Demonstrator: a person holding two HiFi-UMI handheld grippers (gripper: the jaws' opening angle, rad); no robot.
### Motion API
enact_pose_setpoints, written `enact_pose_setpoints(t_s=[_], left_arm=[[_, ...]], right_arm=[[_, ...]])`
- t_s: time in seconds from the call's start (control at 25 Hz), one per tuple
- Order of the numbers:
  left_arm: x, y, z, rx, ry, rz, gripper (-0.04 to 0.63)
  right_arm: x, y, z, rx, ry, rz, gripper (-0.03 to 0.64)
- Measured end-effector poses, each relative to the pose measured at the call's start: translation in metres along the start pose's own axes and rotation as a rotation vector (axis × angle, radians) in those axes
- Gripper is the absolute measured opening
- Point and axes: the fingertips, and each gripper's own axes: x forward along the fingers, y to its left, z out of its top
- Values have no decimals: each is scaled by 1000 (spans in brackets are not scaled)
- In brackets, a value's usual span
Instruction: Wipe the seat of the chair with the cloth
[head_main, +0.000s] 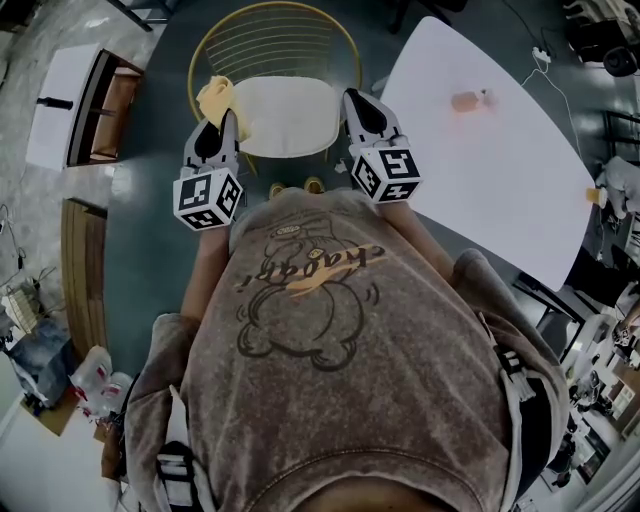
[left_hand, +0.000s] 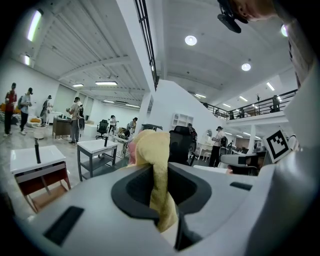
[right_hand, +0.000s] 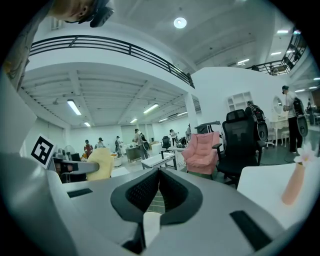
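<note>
Left tool (head_main: 226, 114) pinches yellow cloth (head_main: 214, 97) beside the chair seat (head_main: 292, 116)

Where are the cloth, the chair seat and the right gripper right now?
cloth (left_hand: 156, 165), left gripper view, on the yellow fold pinched between the jaws.
chair seat (head_main: 290, 115), head view, on the bare middle of the white cushion.
right gripper (right_hand: 159, 174), right gripper view, where its closed tips meet.
</note>
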Motion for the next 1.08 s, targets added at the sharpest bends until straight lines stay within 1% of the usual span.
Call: enact_pose_setpoints(t_s=[0.28, 0.52, 1.08], left_arm=[[-1, -2, 4, -18, -1, 4, 63], [-1, -4, 7, -15, -3, 8, 63], [-9, 2, 7, -20, -6, 28, 63]], right_arm=[[0, 1, 4, -5, -1, 12, 26], [1, -1, 2, -10, 13, 9, 26], [0, 9, 9, -30, 6, 28, 26]])
